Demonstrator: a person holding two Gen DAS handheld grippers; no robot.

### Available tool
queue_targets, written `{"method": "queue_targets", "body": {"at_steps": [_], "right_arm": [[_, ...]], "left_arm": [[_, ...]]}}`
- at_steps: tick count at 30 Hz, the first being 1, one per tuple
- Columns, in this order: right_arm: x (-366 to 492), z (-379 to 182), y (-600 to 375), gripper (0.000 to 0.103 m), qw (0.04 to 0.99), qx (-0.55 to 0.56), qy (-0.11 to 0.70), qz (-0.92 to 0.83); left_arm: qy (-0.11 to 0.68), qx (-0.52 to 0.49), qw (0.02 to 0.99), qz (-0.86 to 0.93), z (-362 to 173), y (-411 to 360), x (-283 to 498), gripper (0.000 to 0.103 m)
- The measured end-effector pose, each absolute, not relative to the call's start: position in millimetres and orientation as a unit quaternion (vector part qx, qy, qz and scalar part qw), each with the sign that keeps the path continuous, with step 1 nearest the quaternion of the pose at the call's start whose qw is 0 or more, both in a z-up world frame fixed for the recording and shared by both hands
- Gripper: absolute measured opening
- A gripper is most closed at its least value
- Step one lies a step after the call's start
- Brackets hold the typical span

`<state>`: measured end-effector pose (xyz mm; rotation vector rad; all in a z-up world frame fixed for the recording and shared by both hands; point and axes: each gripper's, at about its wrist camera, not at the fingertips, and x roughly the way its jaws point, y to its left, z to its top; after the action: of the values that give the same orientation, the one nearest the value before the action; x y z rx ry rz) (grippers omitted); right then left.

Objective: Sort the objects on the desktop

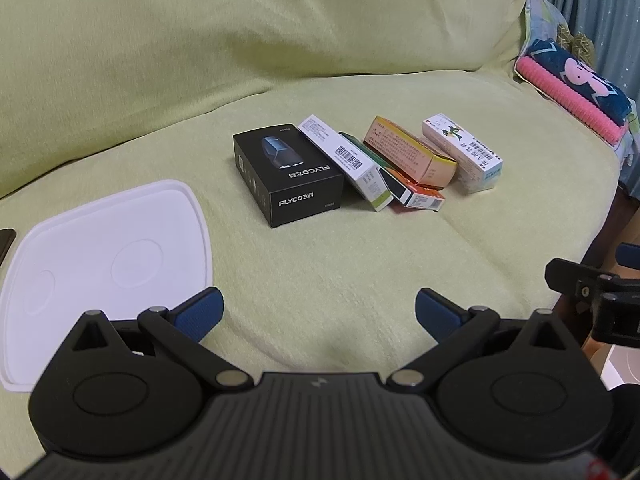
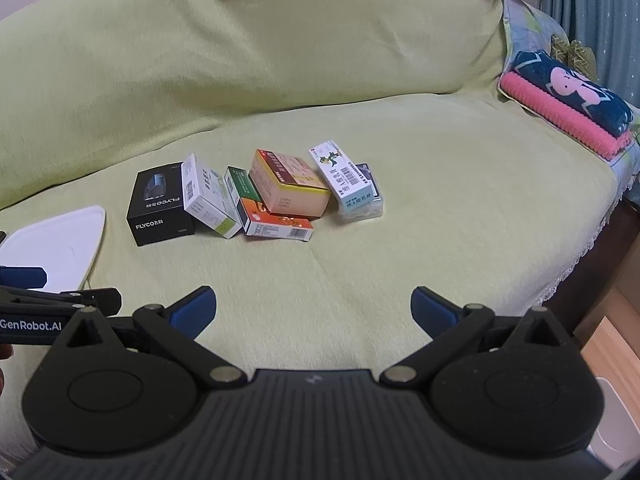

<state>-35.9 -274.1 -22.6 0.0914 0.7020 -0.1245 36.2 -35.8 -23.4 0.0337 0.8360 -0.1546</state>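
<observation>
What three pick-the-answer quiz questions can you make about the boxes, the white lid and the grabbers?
1. Where is the white lid?
A. left of the black box
B. on the boxes
C. on the pink towel

2. What colour is the couch cover?
A. red
B. light green
C. purple

3. How are the left hand-held gripper and right hand-held gripper?
A. both shut
B. holding boxes
C. both open, empty

Answers: 1 A, it lies flat at the left; 2 B, green cloth everywhere; 3 C, blue pads wide apart.

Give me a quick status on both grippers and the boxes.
Left gripper open, empty. Right gripper open, empty. Boxes, black FLYCO box leftmost, clustered untouched on the sofa cover; white lid lies left. Path unobstructed.
</observation>
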Motion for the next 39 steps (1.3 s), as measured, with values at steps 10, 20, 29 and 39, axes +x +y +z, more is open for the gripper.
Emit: {"method": "queue_targets", "body": {"at_steps": [10,20,29,39], "right_arm": [[-30.6,-25.9,-271.9,0.103,0.935,0.040,0.349,-0.058],[-20.4,-27.0,-269.2,0.103,0.935,0.032,0.350,-0.053],[-5.6,-26.8,-266.2,0.103,0.938,0.015,0.343,-0.042],[23.3,-28.1,-254.1,0.103,0.945,-0.021,0.328,-0.003]], "left_arm": [[0.409,0.014,0.910,-0.072,-28.0,-32.2,40.7,0.103],[0.410,0.013,0.909,-0.071,-31.3,-28.6,48.7,0.103],[0.403,0.017,0.913,-0.070,-37.3,-21.4,65.2,0.103],[0.388,0.029,0.918,-0.080,-46.3,-11.7,104.6,0.102]]}}
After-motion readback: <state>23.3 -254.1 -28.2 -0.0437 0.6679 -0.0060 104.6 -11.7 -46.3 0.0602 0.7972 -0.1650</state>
